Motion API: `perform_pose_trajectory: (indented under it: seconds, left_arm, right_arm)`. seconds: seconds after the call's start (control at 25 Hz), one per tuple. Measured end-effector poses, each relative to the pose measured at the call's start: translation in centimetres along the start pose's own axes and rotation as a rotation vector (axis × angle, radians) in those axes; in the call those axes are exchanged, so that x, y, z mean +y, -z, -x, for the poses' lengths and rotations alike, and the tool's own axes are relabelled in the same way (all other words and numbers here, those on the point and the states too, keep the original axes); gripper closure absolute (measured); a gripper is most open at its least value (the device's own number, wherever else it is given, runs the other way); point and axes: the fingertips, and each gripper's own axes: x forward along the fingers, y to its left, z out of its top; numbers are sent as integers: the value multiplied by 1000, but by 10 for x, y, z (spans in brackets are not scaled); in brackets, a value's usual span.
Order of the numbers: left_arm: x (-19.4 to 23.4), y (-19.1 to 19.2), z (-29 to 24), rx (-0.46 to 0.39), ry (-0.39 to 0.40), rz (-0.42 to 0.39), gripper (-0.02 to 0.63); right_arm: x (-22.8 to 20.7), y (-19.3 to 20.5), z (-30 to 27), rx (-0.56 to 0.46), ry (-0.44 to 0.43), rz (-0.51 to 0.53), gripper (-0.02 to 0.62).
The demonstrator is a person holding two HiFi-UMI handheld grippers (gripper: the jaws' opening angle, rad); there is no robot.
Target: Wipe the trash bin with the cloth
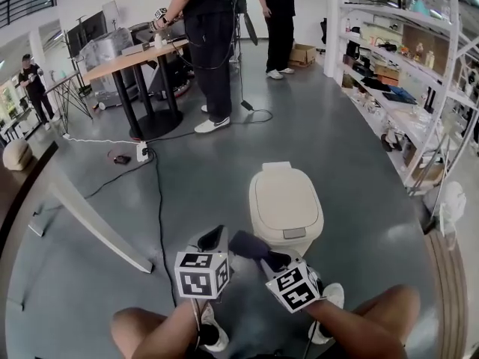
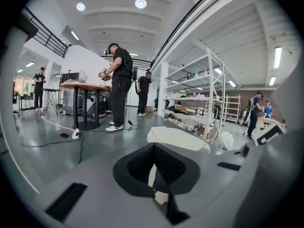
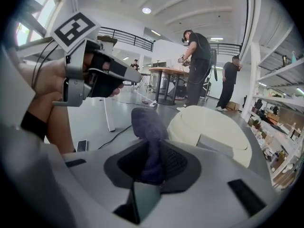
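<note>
A cream trash bin with a closed lid stands on the grey floor just ahead of my knees. The same bin lies beyond the left jaws, and the bin is right of the cloth in the right gripper view. My right gripper is shut on a dark purple cloth, which sticks up out of the jaws close to the bin's near left side without touching it. My left gripper hovers beside it, shut and empty; the left gripper also shows from the right gripper's camera.
A black cable runs along the floor left of the bin to a power strip. A slanted white table leg stands at the left. Shelving lines the right side. People stand by a round table farther off.
</note>
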Motion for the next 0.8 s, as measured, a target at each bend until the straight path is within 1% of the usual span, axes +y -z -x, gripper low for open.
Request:
perform_pose_trajectory:
  seconds: [0.16,0.28,0.36,0.52,0.8]
  left_arm:
    - [5,6,0,16,-2,20,609]
    - [1,5,-1,18,15,42,609]
    - [-5,5,-3,21,21,34,609]
    - [-11,11,-10,41,24,16,609]
    - [-25,20,-18,75,37,-12,609]
  right_arm:
    - [1,15,-16,57,-14,-12,518]
    - [-7,28,-25,94,2,-33,518]
    - [-13,36,-27,107,11,-49,518]
    - [-21,45,-24,108,22,-66,518]
    - [-36,45,-2,81,46,-108,518]
